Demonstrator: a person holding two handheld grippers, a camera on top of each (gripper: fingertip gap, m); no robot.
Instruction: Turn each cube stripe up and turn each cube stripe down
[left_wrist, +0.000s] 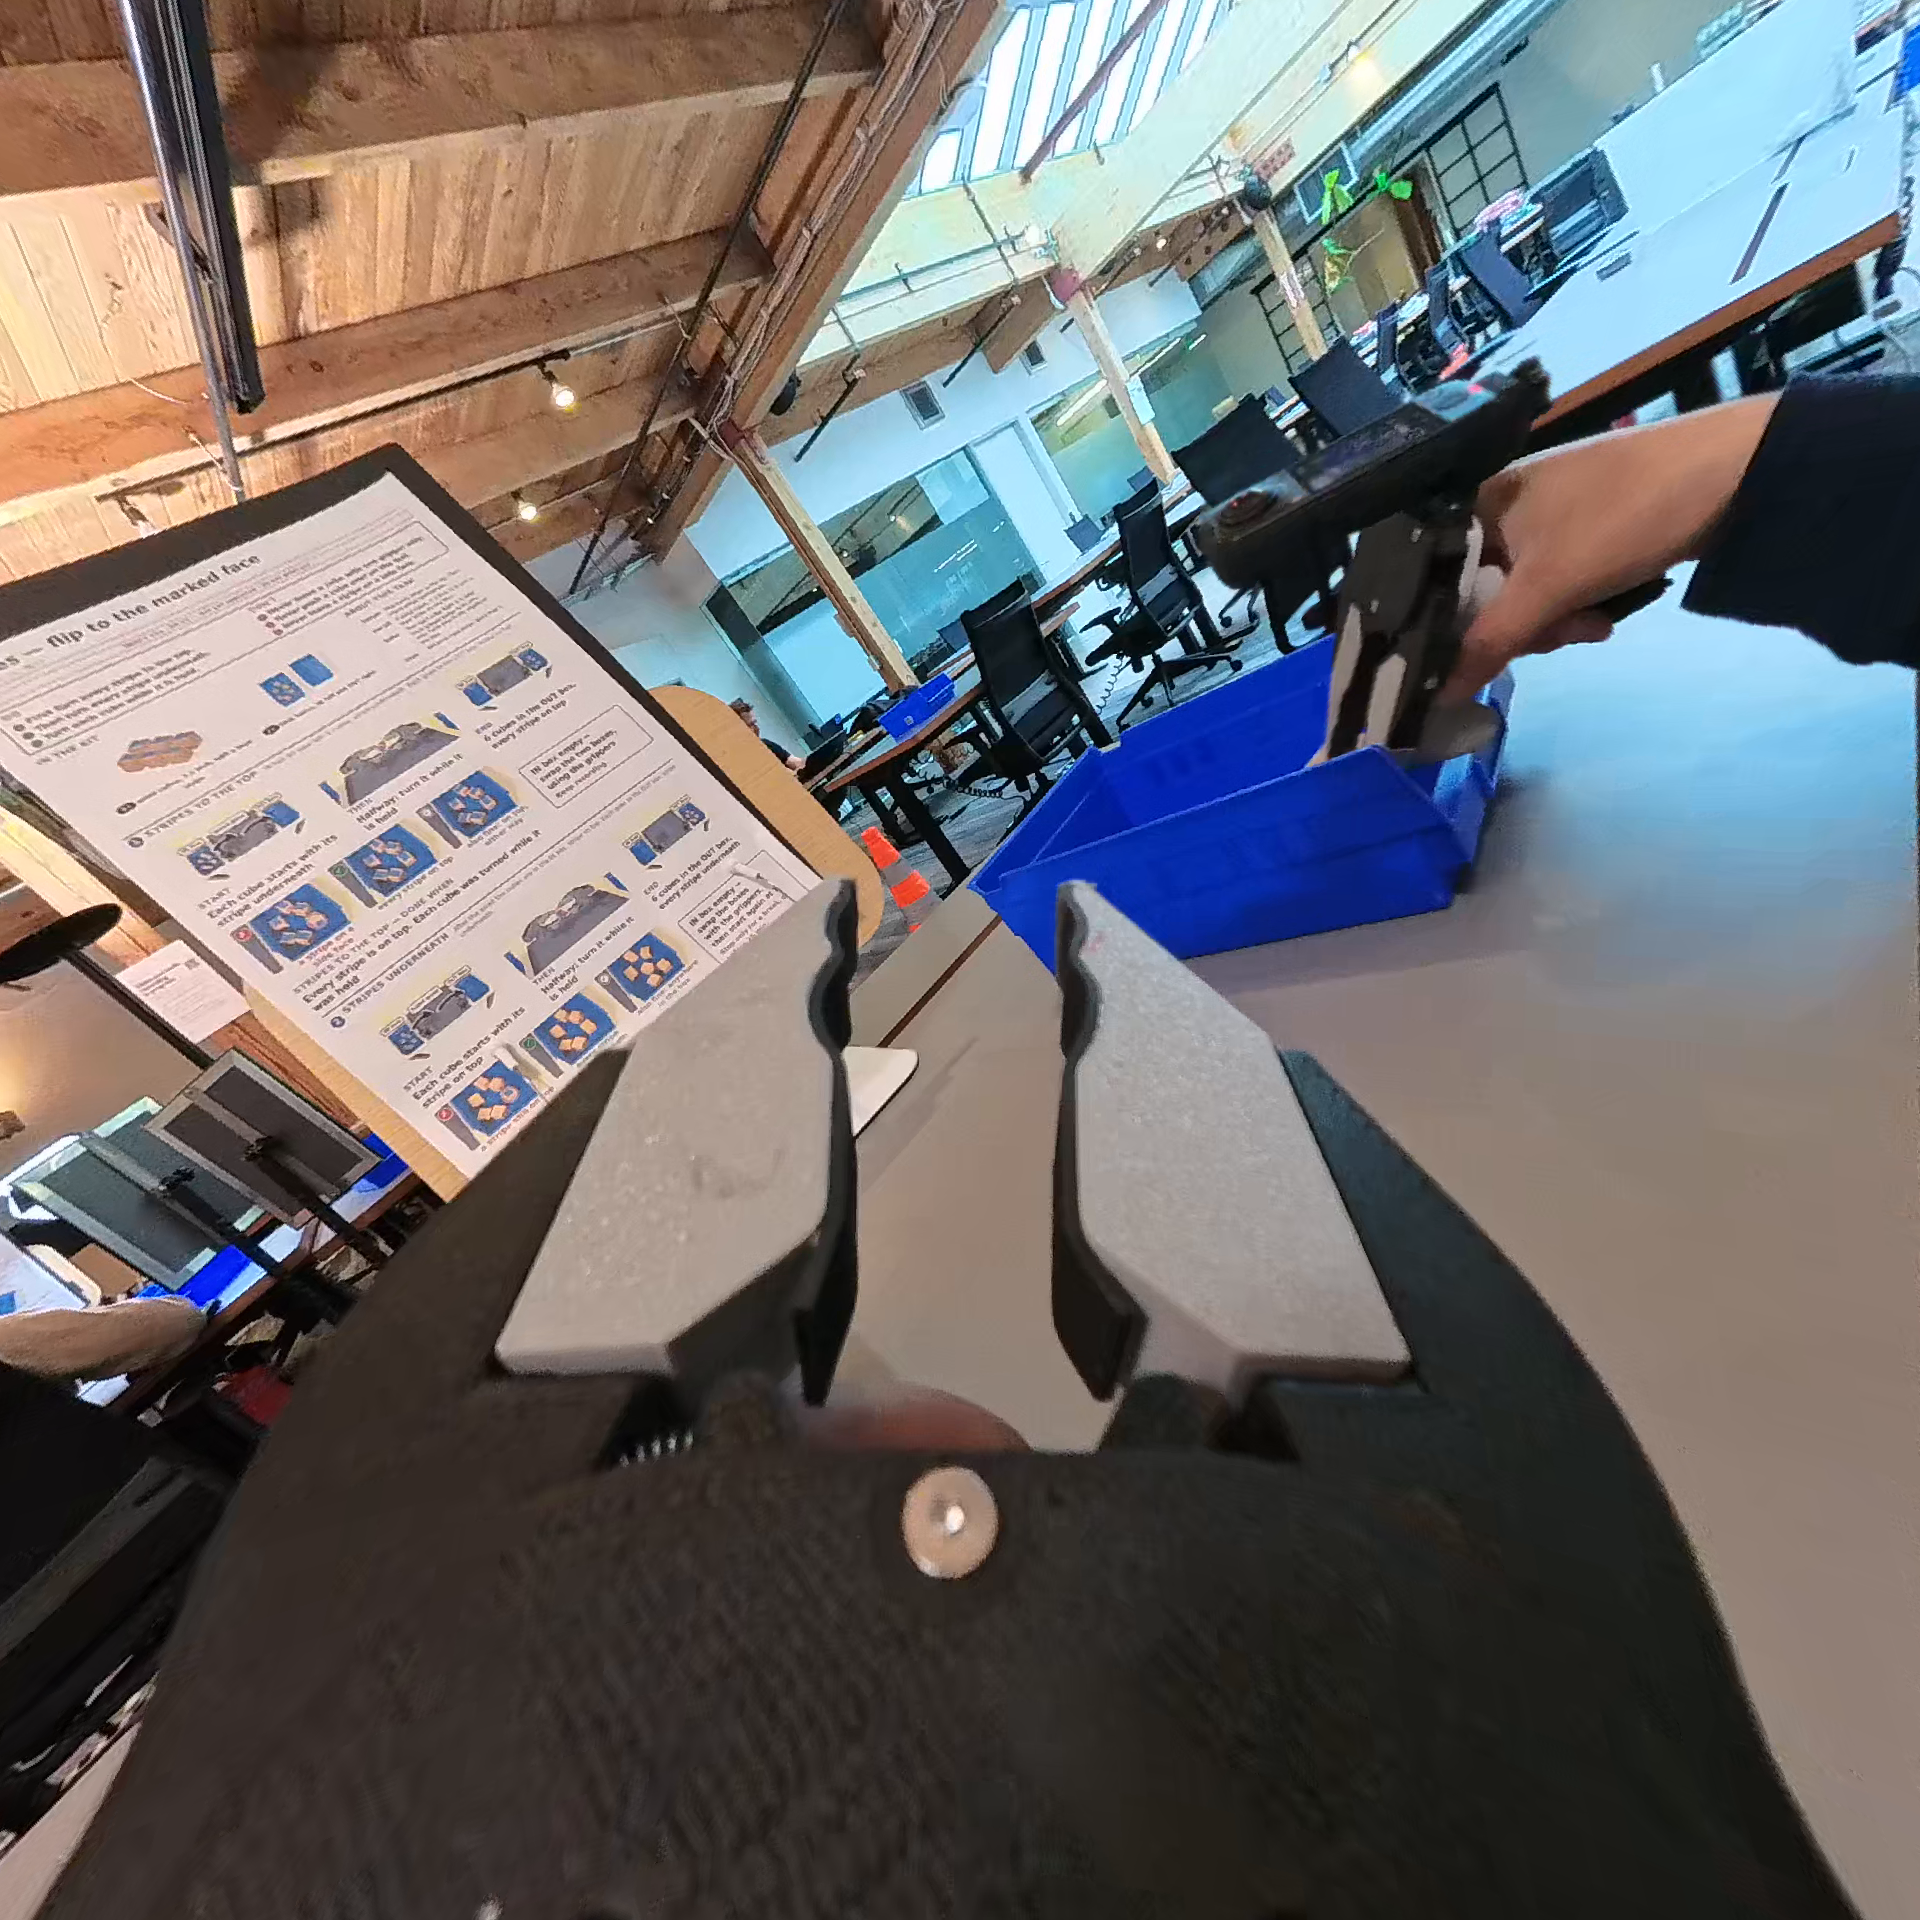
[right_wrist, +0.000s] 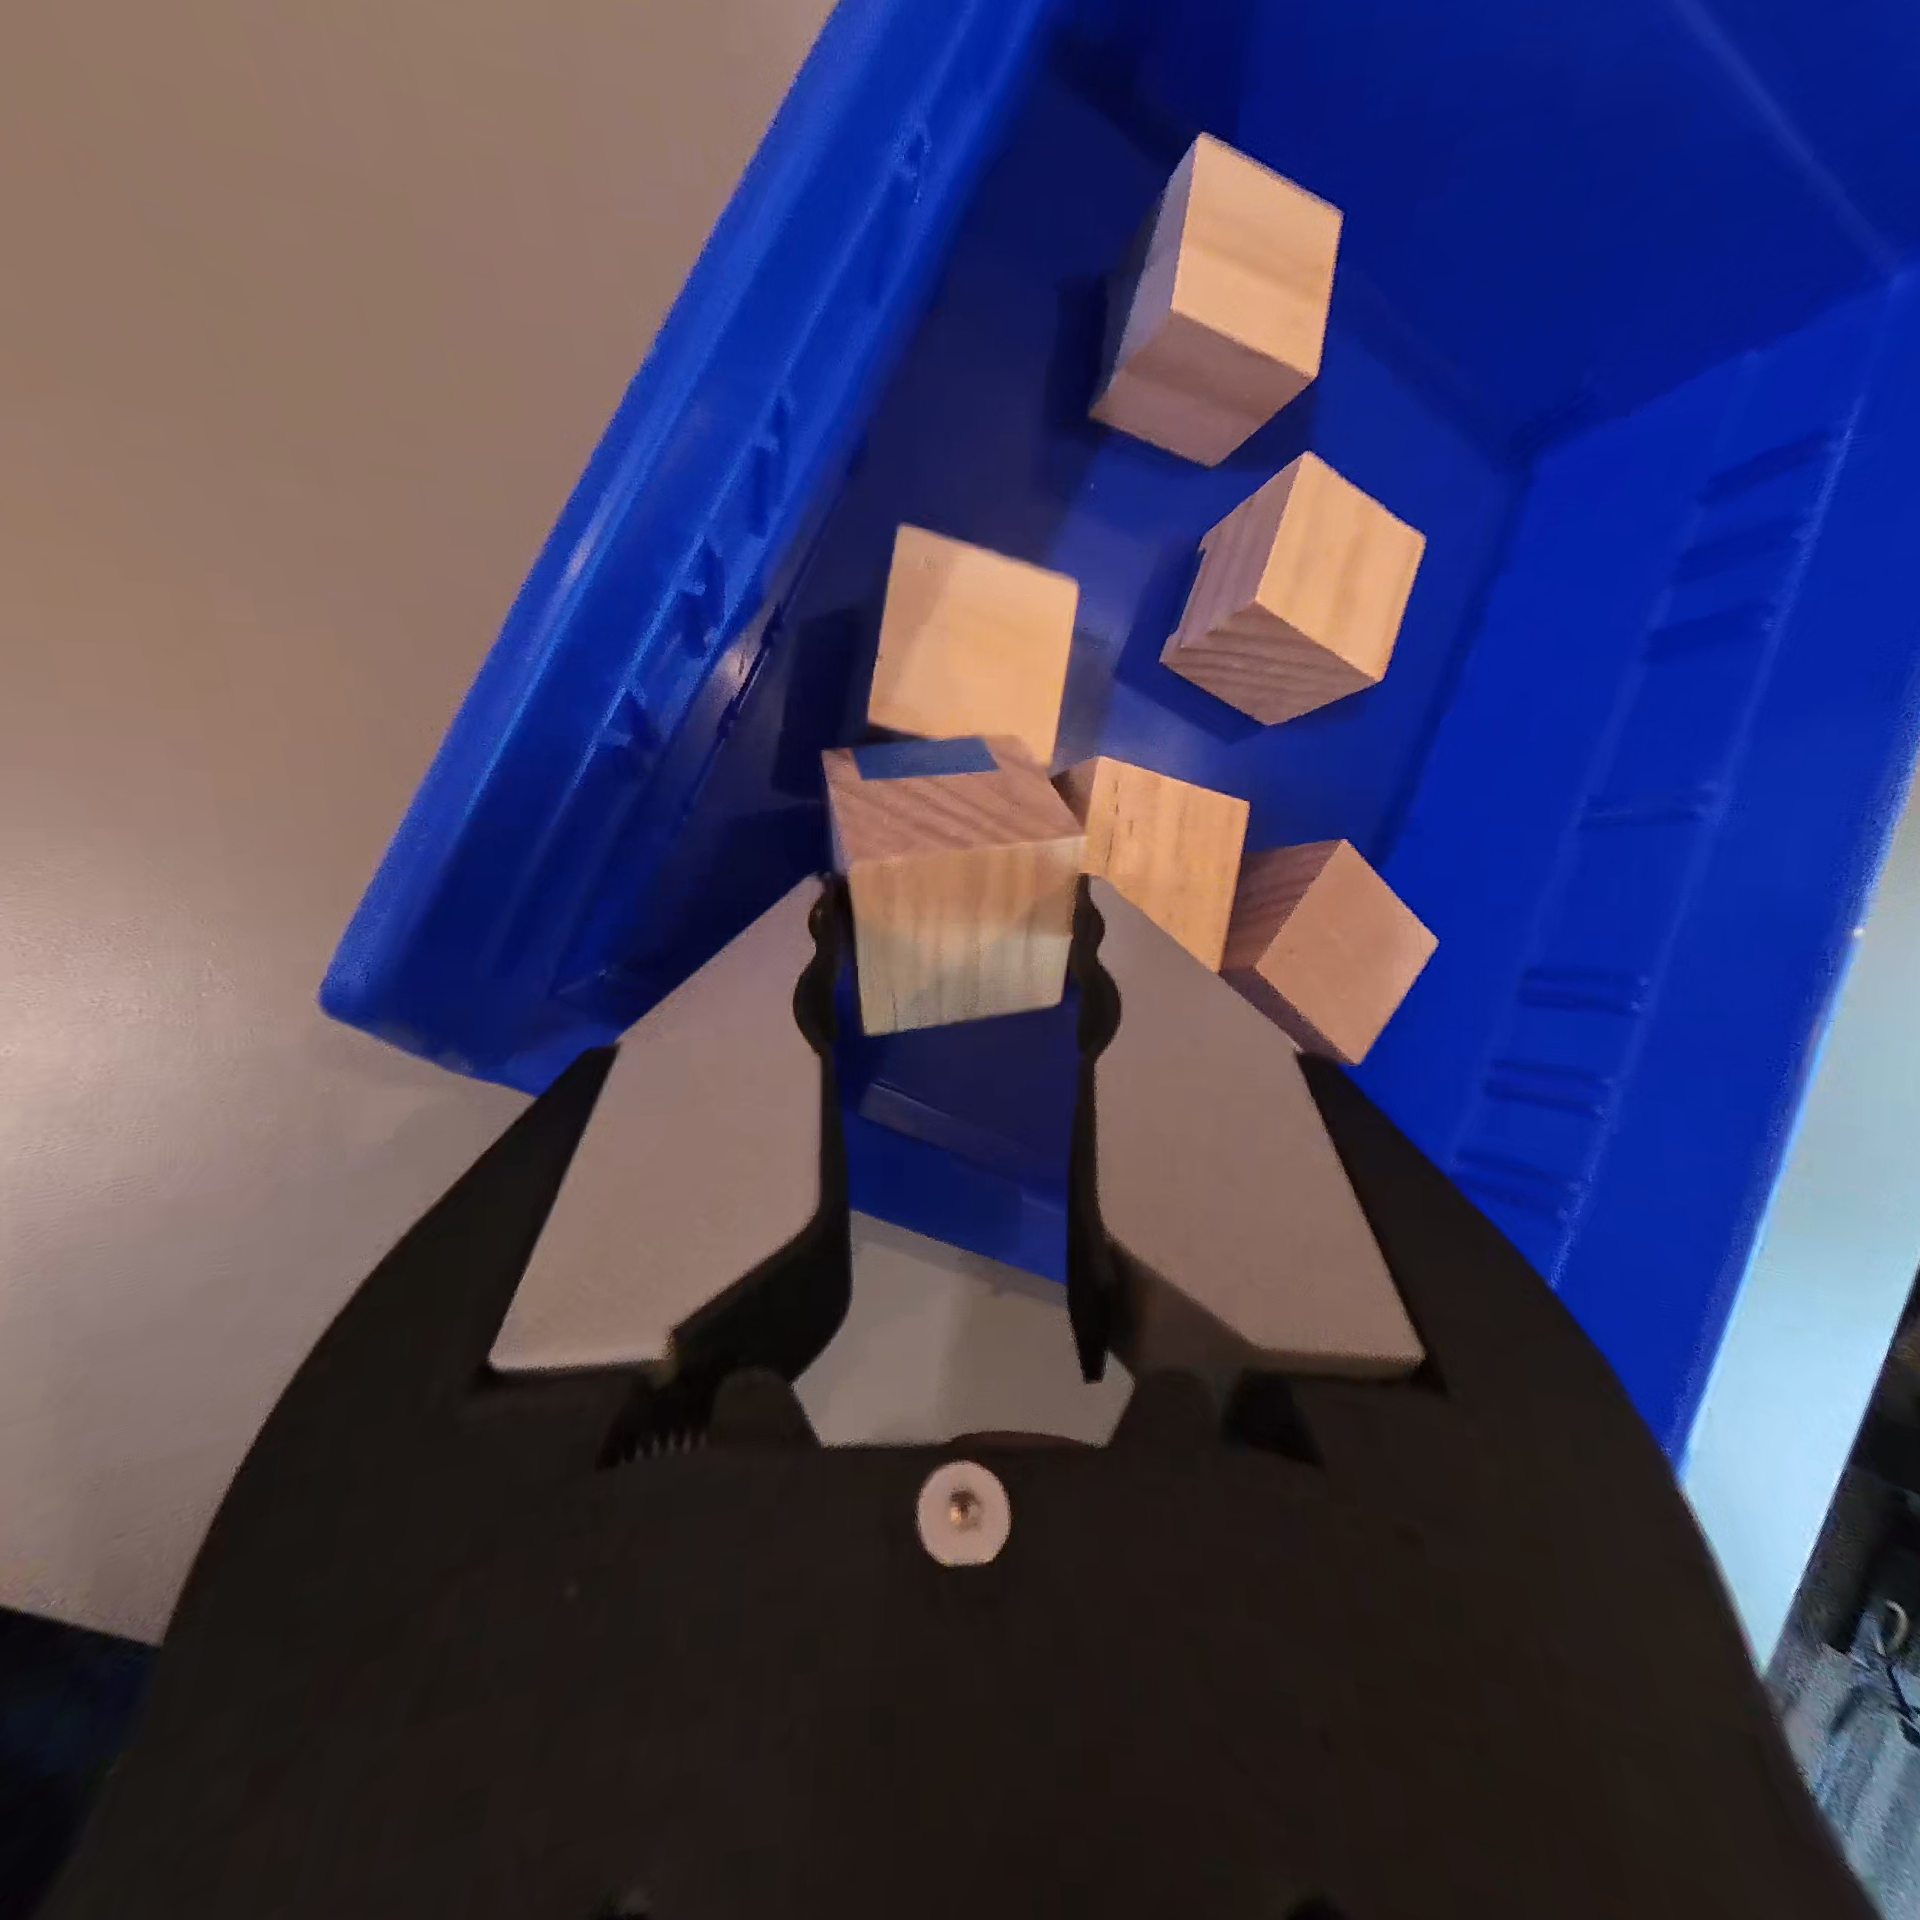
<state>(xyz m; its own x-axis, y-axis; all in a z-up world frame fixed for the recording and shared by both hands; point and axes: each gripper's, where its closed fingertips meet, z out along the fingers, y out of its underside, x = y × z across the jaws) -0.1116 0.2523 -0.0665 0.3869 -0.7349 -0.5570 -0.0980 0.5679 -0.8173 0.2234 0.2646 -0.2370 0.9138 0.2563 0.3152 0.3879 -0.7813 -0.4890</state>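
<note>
Right claw (right_wrist: 958, 914) grips a pale wooden cube (right_wrist: 961, 940), blue stripe (right_wrist: 925, 761) facing away; left claw (left_wrist: 956, 914) gapes empty.

**Colours and patterns, both wrist views**

Right gripper (right_wrist: 956, 894): black body, grey finger plates, black pads. Held cube (right_wrist: 961, 914): pale wood, visible grain, 1 blue stripe (right_wrist: 925, 761) on its far face. 5 other cubes in the bin (right_wrist: 582, 665), e.g. cube (right_wrist: 1221, 301): plain pale wood, no stripe showing. Bin: solid bright blue. Table (right_wrist: 260, 416): flat grey. Left gripper (left_wrist: 956, 935): same black and grey. Instruction sheet (left_wrist: 343, 831): white, with blue and orange pictures, on a black board. Cones (left_wrist: 899, 878): orange and white.
</note>
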